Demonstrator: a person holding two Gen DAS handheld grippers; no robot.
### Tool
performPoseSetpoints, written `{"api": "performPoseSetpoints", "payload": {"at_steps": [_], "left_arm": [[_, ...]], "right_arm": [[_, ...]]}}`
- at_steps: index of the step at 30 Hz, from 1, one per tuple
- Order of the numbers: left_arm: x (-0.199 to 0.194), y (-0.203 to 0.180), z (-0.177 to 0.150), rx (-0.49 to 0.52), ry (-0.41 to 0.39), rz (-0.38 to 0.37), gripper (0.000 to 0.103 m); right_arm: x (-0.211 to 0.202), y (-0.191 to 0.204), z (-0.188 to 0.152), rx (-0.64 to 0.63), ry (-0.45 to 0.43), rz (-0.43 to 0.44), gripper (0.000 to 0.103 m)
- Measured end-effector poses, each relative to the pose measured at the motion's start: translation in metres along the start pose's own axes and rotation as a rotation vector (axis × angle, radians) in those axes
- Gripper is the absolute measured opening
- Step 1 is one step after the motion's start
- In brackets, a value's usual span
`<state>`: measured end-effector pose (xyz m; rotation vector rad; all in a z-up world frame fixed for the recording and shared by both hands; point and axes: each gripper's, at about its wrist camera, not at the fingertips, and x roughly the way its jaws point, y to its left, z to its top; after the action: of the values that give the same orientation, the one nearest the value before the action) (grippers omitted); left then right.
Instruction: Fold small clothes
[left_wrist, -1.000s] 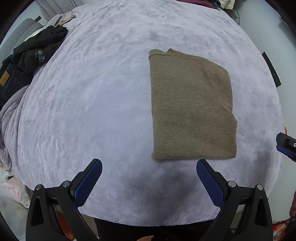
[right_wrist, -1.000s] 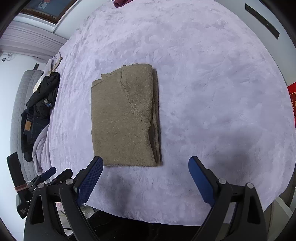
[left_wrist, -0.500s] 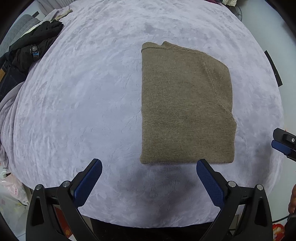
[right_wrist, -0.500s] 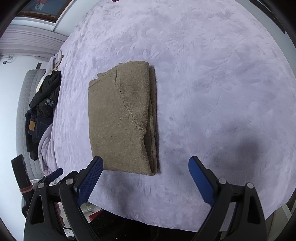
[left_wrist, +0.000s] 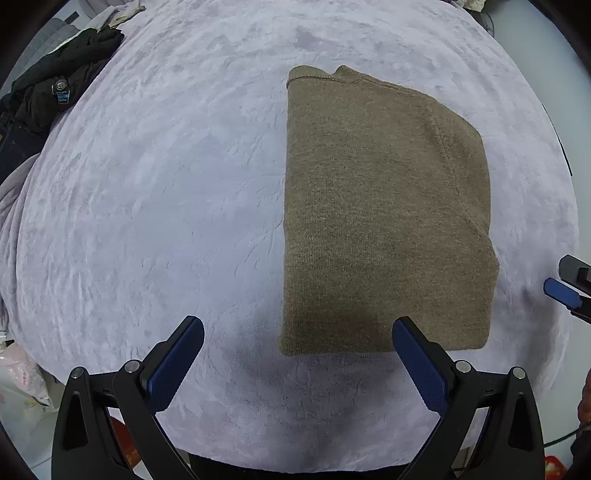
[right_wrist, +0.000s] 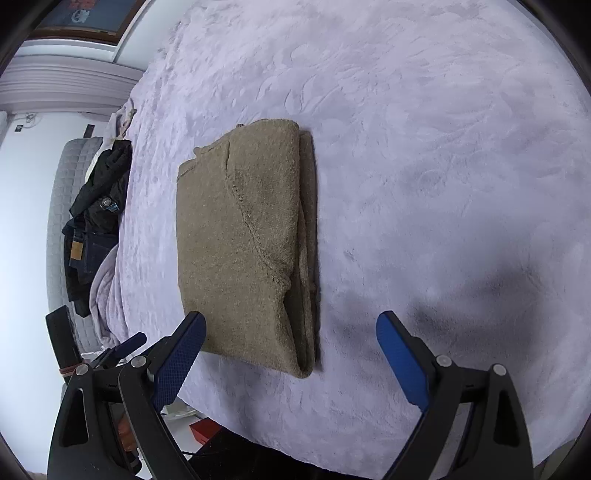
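sweater: tan knit sweater (left_wrist: 384, 214) lying flat on the lilac bed (left_wrist: 166, 184), already folded into a tall rectangle, sleeves tucked in along the right side where the layers stack up

left gripper (left_wrist: 297, 350): jaws wide apart, empty, hovering just short of the near hem's left corner

right gripper (right_wrist: 290, 345): jaws apart too, nothing in them, lined up on the near right corner

step in hand: looks like the last fold, hem up to collar, imo

how to do it well: pinch both near corners through ALL layers, lift evenly, carry away toward the collar, lay it down square

long axis: runs near-to-far, straight away from the grippers

which way it points: collar at the far end, hem nearest

hedge: can't tell how many layers are on that right edge

background: dark clothes pile (left_wrist: 55, 88) far left, well apart
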<state>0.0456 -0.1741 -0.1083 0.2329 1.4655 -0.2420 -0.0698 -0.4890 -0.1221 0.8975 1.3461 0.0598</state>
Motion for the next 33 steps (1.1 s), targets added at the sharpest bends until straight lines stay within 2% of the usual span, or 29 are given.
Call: {"api": "performPoseSetpoints", "payload": {"at_steps": [2, 3, 8, 18, 21, 24, 28, 33], "left_arm": [[0.007, 0.002, 0.003, 0.001, -0.002, -0.003, 0.102], [0.010, 0.004, 0.005, 0.020, -0.036, -0.039, 0.102], [0.028, 0.010, 0.016, 0.022, -0.048, -0.071, 0.102], [0.061, 0.017, 0.027, 0.050, -0.053, -0.081, 0.102], [0.064, 0.020, 0.029, 0.052, -0.058, -0.105, 0.102], [0.062, 0.028, 0.036, 0.061, -0.087, -0.160, 0.102], [0.061, 0.043, 0.049, 0.068, -0.120, -0.280, 0.102], [0.073, 0.041, 0.055, 0.107, -0.076, -0.417, 0.102]], "right_arm": [[0.006, -0.005, 0.005, 0.000, -0.001, 0.015, 0.095], [0.009, -0.006, 0.008, 0.000, -0.002, 0.025, 0.095], [0.026, -0.014, 0.021, -0.002, -0.011, 0.085, 0.095], [0.056, -0.025, 0.045, -0.031, -0.041, 0.127, 0.095], [0.062, -0.025, 0.050, -0.036, -0.037, 0.137, 0.095], [0.065, -0.026, 0.057, -0.054, -0.033, 0.146, 0.095], [0.069, -0.026, 0.067, -0.088, -0.019, 0.163, 0.095], [0.076, -0.025, 0.077, -0.106, -0.018, 0.218, 0.095]]}}
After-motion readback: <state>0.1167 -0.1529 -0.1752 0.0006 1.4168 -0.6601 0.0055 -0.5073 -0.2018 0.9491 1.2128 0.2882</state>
